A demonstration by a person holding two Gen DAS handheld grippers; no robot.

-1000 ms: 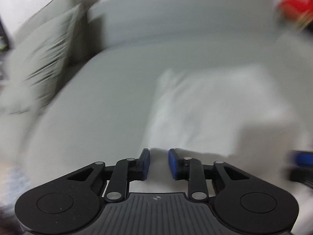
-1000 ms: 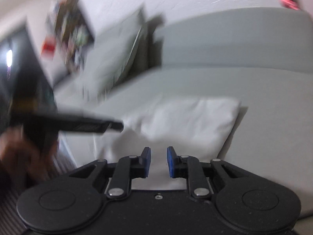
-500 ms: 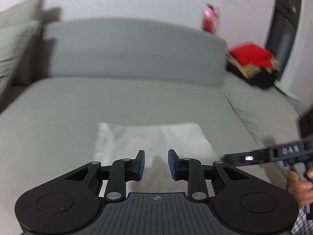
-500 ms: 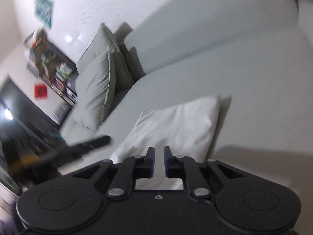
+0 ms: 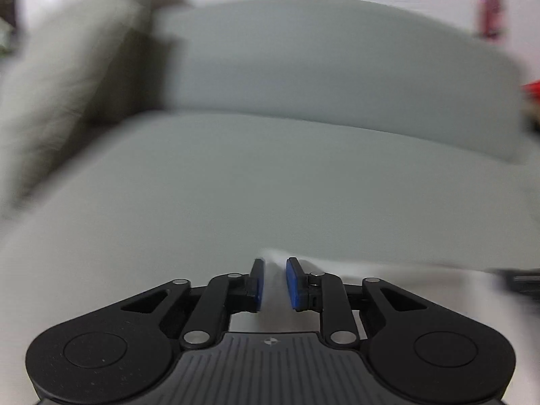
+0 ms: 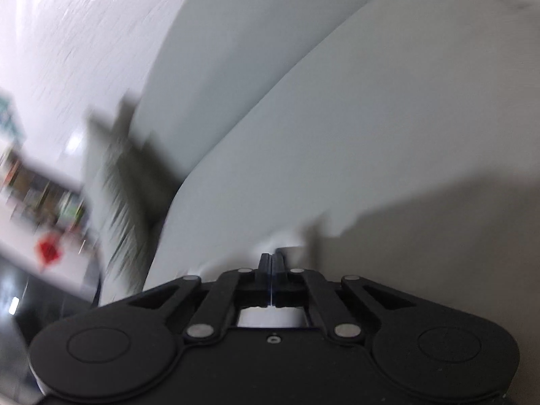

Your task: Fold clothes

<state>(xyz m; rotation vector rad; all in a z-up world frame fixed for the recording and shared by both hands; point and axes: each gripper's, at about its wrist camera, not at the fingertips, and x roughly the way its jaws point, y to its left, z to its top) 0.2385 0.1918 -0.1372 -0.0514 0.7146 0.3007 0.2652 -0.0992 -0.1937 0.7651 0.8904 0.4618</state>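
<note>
- The left hand-held gripper (image 5: 273, 283) has dropped close to the white folded cloth (image 5: 388, 270), which filled mid-frame before and now shows only as a strip at the lower right; its jaws are closing, with the cloth's edge between the blue pads.
- The right hand-held gripper (image 6: 271, 271) had a gap between its pads; they now meet, at the cloth's (image 6: 287, 244) edge.
- Its view has rolled: the sofa (image 6: 388, 135) tilts steeply, and the cushions (image 6: 118, 202) sit at the left edge.
</note>
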